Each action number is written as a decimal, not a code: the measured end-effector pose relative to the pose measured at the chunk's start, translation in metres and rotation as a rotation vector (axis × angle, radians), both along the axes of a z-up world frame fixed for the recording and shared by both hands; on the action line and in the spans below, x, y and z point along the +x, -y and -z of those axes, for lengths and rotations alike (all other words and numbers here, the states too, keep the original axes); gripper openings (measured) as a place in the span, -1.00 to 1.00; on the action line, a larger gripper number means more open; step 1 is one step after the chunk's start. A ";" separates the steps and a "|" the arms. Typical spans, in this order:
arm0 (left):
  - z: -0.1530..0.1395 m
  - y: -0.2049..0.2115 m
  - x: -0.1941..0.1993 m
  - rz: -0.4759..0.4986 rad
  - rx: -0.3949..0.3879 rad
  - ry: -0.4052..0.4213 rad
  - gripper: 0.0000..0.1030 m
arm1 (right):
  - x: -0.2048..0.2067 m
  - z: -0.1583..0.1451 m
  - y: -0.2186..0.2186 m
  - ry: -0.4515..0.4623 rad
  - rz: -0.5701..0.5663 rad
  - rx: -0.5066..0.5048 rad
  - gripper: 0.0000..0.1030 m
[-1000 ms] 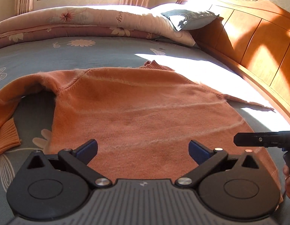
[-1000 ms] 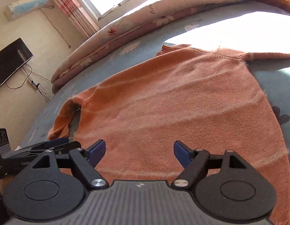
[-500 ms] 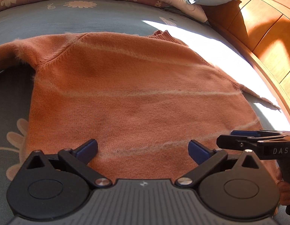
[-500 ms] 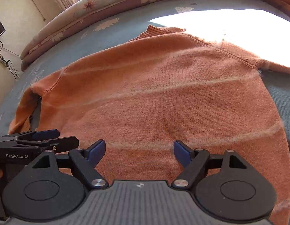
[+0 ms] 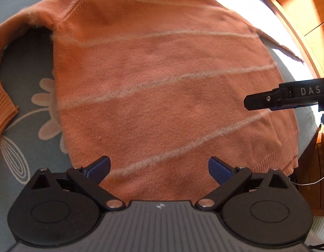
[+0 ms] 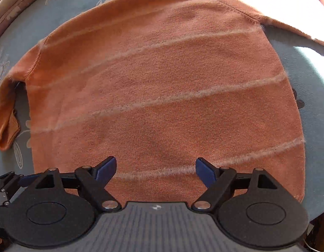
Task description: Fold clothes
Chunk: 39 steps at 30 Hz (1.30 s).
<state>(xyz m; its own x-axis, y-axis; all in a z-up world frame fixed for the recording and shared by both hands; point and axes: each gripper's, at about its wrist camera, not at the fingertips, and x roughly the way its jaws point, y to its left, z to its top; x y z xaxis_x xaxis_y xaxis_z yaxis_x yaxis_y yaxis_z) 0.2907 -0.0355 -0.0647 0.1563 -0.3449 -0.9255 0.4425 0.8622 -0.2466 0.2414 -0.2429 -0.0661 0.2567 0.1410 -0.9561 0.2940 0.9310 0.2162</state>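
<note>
Left wrist view: one orange sweater (image 5: 162, 88) lies flat on the bed (image 5: 25, 79), body spread, hem toward the bed's near edge and collar toward the far side. Four pale fuzzy stripes counted across the body in this view. Ribbed hem band (image 5: 275, 157) visible at the near right corner of the garment. Left sleeve (image 5: 6, 42) runs off the shoulder and bends back along the bed's left side; its ribbed cuff (image 5: 3, 109) rests on the bedcover, apart from the body. Right sleeve (image 5: 283, 48) extends flat toward the wooden headboard (image 5: 304, 12), partly in strong sunlight.

Left hand-held gripper (image 5: 158, 164): two blue-tipped fingers spread wide, above the sweater's lower body near the hem, nothing between them. Contact with the fabric cannot be judged.

Right hand-held gripper (image 5: 258, 101), seen side-on in the left view, over the sweater's right edge. In the right wrist view (image 6: 155, 167) its two fingers are likewise spread apart over the lower body, holding nothing.

Right wrist view: same single sweater (image 6: 162, 84); left cuff (image 6: 8, 130) folded near the bed's left edge. Bedcover is grey-blue with a pale flower print (image 5: 48, 113). One rolled quilt (image 6: 13, 6) along the bed's far side.
</note>
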 end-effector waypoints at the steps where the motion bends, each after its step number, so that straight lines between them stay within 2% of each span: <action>1: -0.009 0.002 0.012 0.006 -0.012 0.048 0.91 | 0.003 -0.006 0.000 0.008 0.015 0.007 0.66; 4: -0.015 0.010 0.048 -0.001 -0.045 0.122 0.91 | 0.023 -0.020 0.003 0.093 -0.002 0.003 0.66; 7: -0.009 0.027 0.079 -0.014 -0.048 0.172 0.91 | 0.052 -0.023 0.013 0.153 -0.031 -0.014 0.66; 10: -0.001 0.042 0.092 -0.026 -0.024 0.178 0.91 | 0.084 -0.020 0.026 0.186 -0.058 -0.021 0.66; 12: 0.009 0.047 0.092 -0.047 -0.007 0.176 0.91 | 0.100 -0.017 0.035 0.211 -0.093 -0.019 0.66; 16: 0.035 0.042 0.080 -0.124 -0.008 0.111 0.91 | 0.113 0.005 0.045 0.217 -0.170 -0.026 0.66; 20: 0.041 0.042 0.053 -0.063 0.027 0.202 0.95 | 0.102 0.035 0.047 0.179 -0.202 -0.027 0.67; 23: 0.034 0.039 0.056 -0.021 0.024 0.160 0.92 | 0.087 0.040 0.034 0.220 -0.258 -0.096 0.70; 25: 0.024 0.034 0.070 0.001 -0.001 0.114 0.74 | 0.086 0.036 0.025 0.241 -0.299 -0.117 0.64; 26: 0.016 0.031 0.079 0.014 -0.019 0.105 0.57 | 0.086 0.032 0.023 0.265 -0.314 -0.089 0.55; 29: -0.019 0.021 0.118 0.052 -0.065 0.175 0.39 | 0.093 0.024 0.020 0.297 -0.316 0.001 0.27; 32: -0.041 0.012 0.170 0.055 -0.092 0.231 0.01 | 0.103 0.024 0.017 0.308 -0.292 0.041 0.22; 35: -0.037 0.008 0.229 0.083 -0.046 0.276 -0.31 | 0.111 0.025 0.013 0.318 -0.267 0.037 0.22; 37: -0.028 0.006 0.267 0.115 -0.006 0.294 -0.36 | 0.114 0.027 0.012 0.325 -0.250 0.037 0.22; 39: -0.014 0.007 0.289 0.157 -0.009 0.251 -0.37 | 0.116 0.029 0.013 0.326 -0.235 0.044 0.22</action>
